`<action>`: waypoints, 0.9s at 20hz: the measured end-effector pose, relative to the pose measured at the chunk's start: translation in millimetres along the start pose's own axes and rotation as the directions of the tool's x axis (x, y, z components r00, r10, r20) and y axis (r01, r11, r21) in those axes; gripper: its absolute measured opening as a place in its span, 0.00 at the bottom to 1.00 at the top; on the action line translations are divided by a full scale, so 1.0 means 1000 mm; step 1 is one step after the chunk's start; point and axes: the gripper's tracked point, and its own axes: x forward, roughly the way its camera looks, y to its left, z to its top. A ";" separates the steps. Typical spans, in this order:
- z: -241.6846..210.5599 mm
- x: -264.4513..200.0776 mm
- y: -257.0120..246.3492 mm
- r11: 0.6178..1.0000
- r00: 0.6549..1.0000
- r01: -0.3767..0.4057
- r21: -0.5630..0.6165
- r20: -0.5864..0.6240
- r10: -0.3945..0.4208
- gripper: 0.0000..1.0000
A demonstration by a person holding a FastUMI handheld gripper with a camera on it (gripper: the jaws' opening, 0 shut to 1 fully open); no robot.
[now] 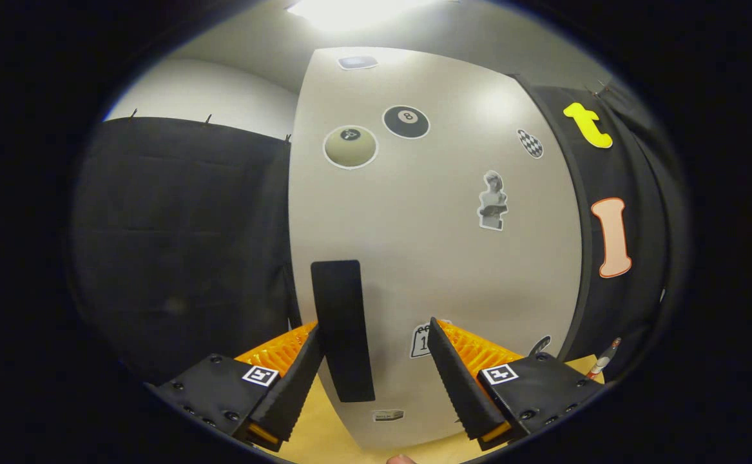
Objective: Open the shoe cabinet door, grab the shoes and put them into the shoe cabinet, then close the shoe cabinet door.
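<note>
The shoe cabinet door (440, 258) is a pale panel with several stickers, and it faces me at close range. Near its left edge runs a black upright handle (342, 322). My gripper (374, 330) is open, with the fingers spread wide. The handle stands between them, right against the left finger (298, 380) and well apart from the right finger (459, 374). Neither finger presses on it. I cannot tell whether the door is fully closed.
Black cloth walls hang on both sides of the cabinet. A light wooden floor (324, 438) shows below the door. A small red and white pen-like object (604, 359) lies by the cabinet's right lower corner. A person's fingertip (401, 459) pokes in under the gripper.
</note>
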 end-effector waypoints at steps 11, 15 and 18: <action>0.012 -0.072 -0.046 0.993 0.996 0.089 -0.082 0.019 -0.088 0.99; 0.017 -0.119 -0.104 0.975 0.982 0.191 -0.115 0.017 -0.190 0.99; 0.017 -0.153 -0.146 0.958 0.964 0.265 -0.106 0.007 -0.266 0.99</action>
